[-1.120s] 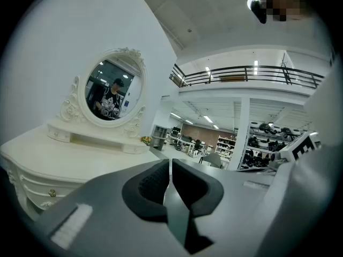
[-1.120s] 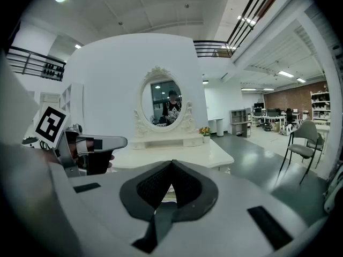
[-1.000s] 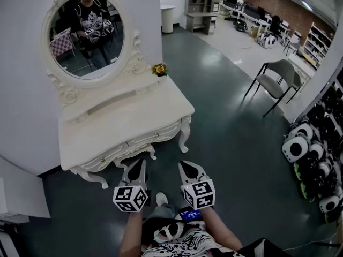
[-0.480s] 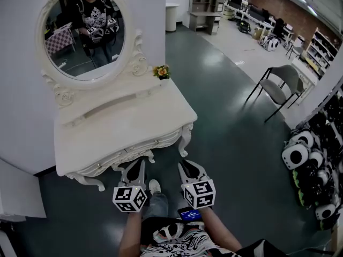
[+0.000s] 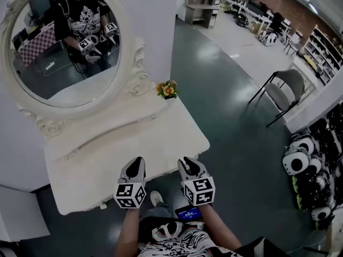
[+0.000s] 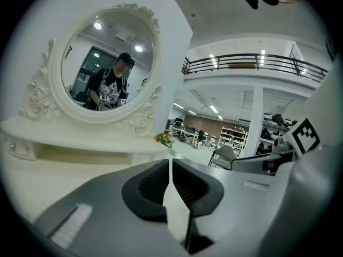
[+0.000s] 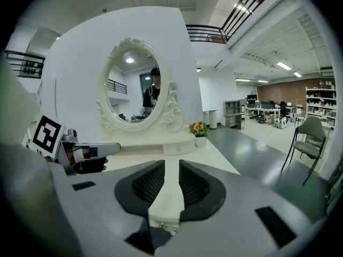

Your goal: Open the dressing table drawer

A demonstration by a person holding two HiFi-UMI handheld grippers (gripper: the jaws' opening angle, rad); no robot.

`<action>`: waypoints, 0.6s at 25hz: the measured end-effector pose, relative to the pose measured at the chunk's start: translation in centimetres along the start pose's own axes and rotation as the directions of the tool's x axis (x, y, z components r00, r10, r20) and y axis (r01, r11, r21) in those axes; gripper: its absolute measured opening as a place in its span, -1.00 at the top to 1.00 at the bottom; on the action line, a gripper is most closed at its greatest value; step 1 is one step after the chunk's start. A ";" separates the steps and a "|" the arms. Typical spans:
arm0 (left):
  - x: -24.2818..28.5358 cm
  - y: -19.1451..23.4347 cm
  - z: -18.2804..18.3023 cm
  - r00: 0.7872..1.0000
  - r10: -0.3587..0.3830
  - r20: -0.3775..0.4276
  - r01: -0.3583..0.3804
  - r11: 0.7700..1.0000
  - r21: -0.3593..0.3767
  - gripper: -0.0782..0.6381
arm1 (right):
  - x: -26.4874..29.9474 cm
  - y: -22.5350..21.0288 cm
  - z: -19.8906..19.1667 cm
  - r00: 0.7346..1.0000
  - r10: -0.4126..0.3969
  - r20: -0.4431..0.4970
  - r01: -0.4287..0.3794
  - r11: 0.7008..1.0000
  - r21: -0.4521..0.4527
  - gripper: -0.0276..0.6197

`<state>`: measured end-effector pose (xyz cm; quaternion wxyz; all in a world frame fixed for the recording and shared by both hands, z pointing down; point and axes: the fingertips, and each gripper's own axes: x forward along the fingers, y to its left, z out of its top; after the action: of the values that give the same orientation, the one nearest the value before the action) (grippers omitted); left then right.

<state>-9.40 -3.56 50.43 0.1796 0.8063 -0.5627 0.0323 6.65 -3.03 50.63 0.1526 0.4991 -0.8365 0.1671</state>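
The white dressing table [image 5: 161, 138] with its oval mirror [image 5: 59, 42] fills the head view's left. Its drawer front is hidden under the tabletop there. In the right gripper view a small brass drawer knob [image 7: 159, 226] shows just under the table's front edge [image 7: 167, 210]. My left gripper [image 5: 137, 161] [image 6: 170, 160] hangs over the front edge, jaws together with nothing in them. Beside it, my right gripper [image 5: 185, 161] [image 7: 172, 162] also reaches over the edge. Its jaws are opening, with a clear gap and nothing between them.
A small pot of flowers [image 5: 168, 89] stands at the table's back right corner. A grey chair [image 5: 286, 87] is out on the green floor, and panda-patterned objects [image 5: 300, 159] pile up at the right. My shoe [image 5: 156, 198] shows below the table edge.
Both grippers and the head have moved forward to the table. The grippers now overlap its front edge, and the drawer front has slipped out of the head view.
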 end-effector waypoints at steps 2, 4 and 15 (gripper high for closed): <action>3.1 2.1 0.6 1.000 -0.016 -0.017 0.016 1.000 0.009 0.72 | 3.5 -0.4 1.0 1.000 -0.010 -0.010 0.010 1.000 -0.001 0.66; 5.4 3.6 0.8 0.999 -0.034 -0.033 0.034 0.999 0.013 0.72 | 6.3 -0.7 1.3 1.000 -0.019 -0.025 0.019 1.000 -0.003 0.66; 12.7 8.3 -0.1 0.994 -0.060 -0.094 0.059 0.998 -0.023 0.73 | 14.7 -1.7 2.6 0.996 -0.035 -0.086 0.032 0.999 -0.033 0.66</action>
<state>-12.34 -17.43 55.82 0.2150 0.8184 -0.5296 0.0593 1.20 -16.43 54.75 0.1994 0.5029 -0.8231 0.1730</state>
